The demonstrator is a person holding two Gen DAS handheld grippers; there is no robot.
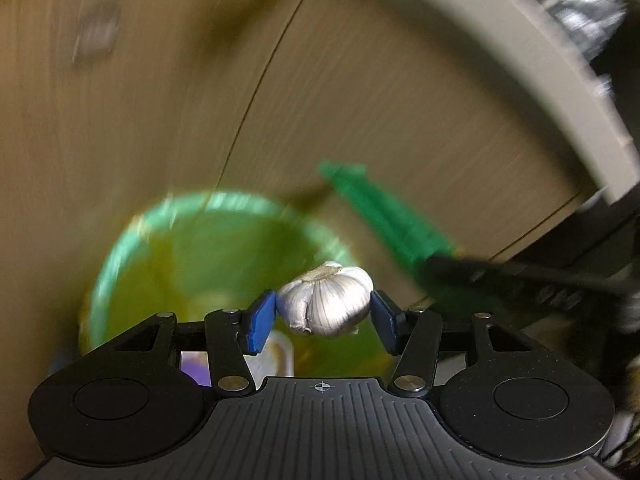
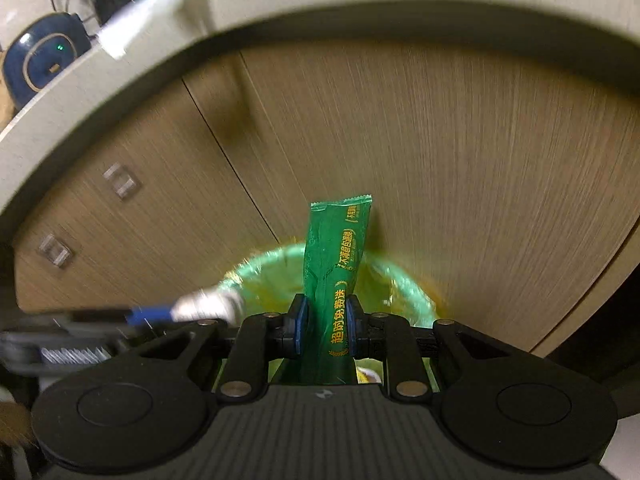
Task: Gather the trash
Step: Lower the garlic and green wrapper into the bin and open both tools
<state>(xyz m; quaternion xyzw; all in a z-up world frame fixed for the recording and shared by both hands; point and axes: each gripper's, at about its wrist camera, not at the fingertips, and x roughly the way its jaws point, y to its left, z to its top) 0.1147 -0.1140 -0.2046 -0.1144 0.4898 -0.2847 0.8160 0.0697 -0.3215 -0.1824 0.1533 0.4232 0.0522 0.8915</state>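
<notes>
Between the blue pads of the left gripper [image 1: 324,312]: a whole garlic bulb [image 1: 326,300], pinched from both sides, root end tilted up. Just past the fingertips and below: a round bin lined with a green bag [image 1: 120,248], blurred, open mouth facing up. Right of the fingers: the other gripper, reaching in with a green packet.

Clamped in the right gripper [image 2: 325,326]: a green snack sachet [image 2: 334,264], standing upright between narrowly closed pads, crimped top edge well beyond the tips. Yellow Chinese print along its length, partly legible, reading "超时免费送". Beyond and beneath the sachet: the same green-lined bin. Left of the fingers: the garlic, blurred. Farther back: wood-grain cabinet doors [image 2: 480,160] under a pale countertop edge [image 2: 360,20].
</notes>
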